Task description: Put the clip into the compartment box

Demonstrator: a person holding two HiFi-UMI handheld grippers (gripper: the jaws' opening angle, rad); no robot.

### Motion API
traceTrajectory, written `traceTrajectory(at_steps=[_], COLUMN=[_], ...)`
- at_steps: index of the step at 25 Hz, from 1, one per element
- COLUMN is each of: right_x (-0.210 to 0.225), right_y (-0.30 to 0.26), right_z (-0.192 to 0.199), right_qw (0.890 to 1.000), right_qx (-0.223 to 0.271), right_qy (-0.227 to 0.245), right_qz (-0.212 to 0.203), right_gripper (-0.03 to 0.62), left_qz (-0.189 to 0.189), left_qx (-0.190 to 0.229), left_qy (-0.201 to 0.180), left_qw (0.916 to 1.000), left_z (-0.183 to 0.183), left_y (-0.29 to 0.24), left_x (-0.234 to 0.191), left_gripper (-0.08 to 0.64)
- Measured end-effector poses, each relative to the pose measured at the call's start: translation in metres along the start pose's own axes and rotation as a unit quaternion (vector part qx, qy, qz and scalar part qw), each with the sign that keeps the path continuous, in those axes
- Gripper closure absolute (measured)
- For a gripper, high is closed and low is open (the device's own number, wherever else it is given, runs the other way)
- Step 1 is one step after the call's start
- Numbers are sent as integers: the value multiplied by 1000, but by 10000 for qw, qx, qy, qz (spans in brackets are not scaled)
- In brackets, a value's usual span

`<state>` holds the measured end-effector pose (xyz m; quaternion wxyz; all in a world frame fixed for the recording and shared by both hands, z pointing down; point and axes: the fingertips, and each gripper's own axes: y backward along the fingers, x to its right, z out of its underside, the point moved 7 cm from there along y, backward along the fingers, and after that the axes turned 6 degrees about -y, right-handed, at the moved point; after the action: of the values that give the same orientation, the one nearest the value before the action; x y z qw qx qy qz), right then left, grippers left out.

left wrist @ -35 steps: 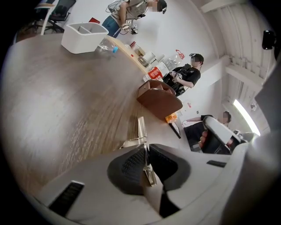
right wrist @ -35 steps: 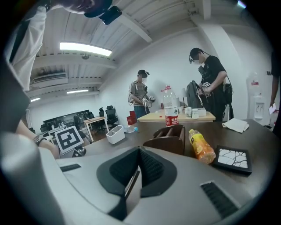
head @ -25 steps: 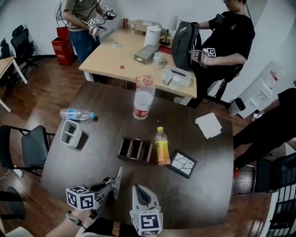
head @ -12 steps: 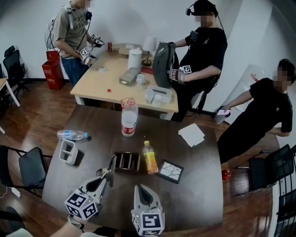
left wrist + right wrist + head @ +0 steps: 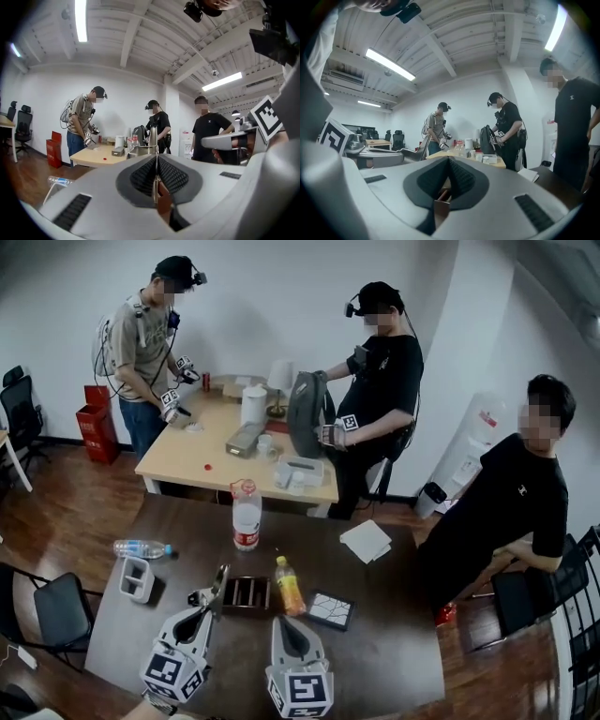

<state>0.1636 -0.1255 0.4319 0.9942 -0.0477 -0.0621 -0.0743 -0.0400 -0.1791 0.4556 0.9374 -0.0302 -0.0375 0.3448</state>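
Observation:
The dark compartment box [image 5: 246,593], with several narrow slots, lies on the dark table [image 5: 394,662] in the head view. My left gripper [image 5: 208,604] is shut on a thin metal clip [image 5: 220,577] that sticks up from its tips, just left of the box's left end. In the left gripper view the clip [image 5: 153,140] stands upright between the closed jaws of the left gripper [image 5: 156,161]. My right gripper [image 5: 281,622] is near the box's front edge, shut with nothing in it; its own view shows the right gripper [image 5: 449,161] with jaws together.
An orange drink bottle [image 5: 287,585] stands right of the box, next to a cracked-pattern tile [image 5: 329,609]. Behind are a large upright bottle [image 5: 246,517], a lying water bottle [image 5: 141,547], a white two-slot holder [image 5: 137,578] and paper [image 5: 366,540]. Three people stand around.
The head view has tilted up, showing more of the room. My left gripper with the clip has come closer to the box's left end. The right gripper stays shut.

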Motion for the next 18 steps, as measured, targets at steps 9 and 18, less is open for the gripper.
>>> traceTrajectory(at_steps=[9, 18], right_x=[1, 9], right_y=[3, -1], right_z=[-8, -1], right_qw=[9999, 9999], right_qx=[108, 67], right_qy=[73, 45], right_qz=[7, 85], right_gripper=[594, 594], left_qz=[63, 28], left_qx=[75, 0], left_qy=[-76, -89], left_qw=[9999, 10000], left_z=[-9, -3], left_y=[-1, -15], left_x=[9, 4], left_gripper=[538, 538])
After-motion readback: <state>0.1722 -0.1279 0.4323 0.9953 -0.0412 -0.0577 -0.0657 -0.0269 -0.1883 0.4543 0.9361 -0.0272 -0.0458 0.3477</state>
